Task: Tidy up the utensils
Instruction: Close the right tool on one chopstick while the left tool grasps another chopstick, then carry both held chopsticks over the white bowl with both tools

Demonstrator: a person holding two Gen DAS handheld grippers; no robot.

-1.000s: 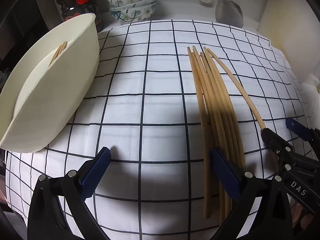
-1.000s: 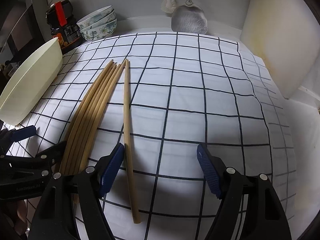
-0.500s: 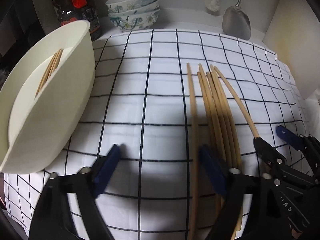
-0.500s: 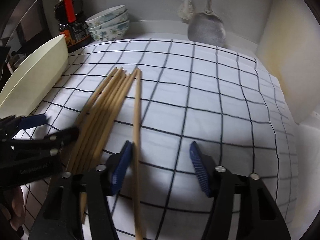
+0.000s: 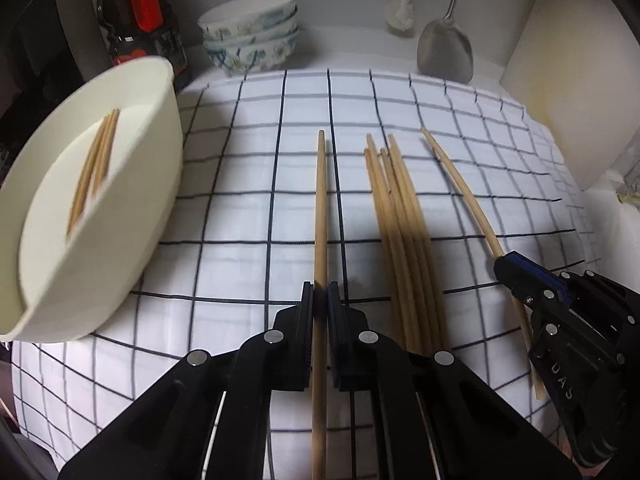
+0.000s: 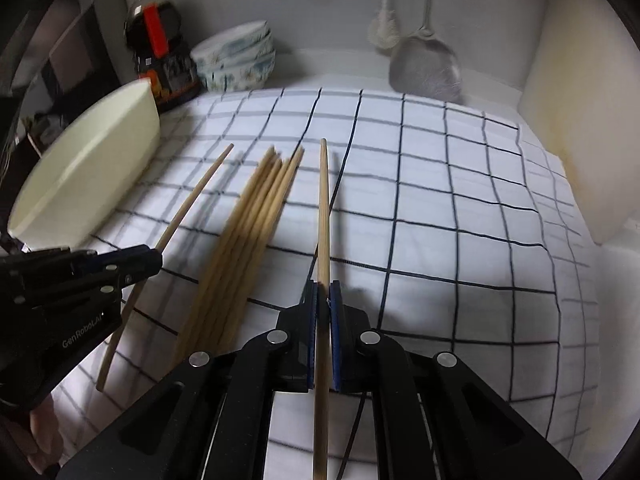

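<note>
My left gripper [image 5: 320, 300] has just closed on one long pale wooden chopstick [image 5: 320, 208], and my right gripper [image 6: 323, 300] has just closed on another wooden chopstick [image 6: 324, 208]. The remaining bundle of wooden chopsticks [image 5: 400, 232] lies between them on the white cloth with a dark grid [image 5: 240, 200]. A few more chopsticks [image 5: 96, 164] rest in the cream oval plastic tub [image 5: 160, 168] to my left.

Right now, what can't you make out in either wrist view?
- Left gripper: near end of its chopstick runs off the bottom edge, left view.
- Loose chopsticks: near ends hidden behind the gripper body.
- Bottle: label blurred, unreadable.
- Cream tub: contents hidden by its wall, right view.
</note>
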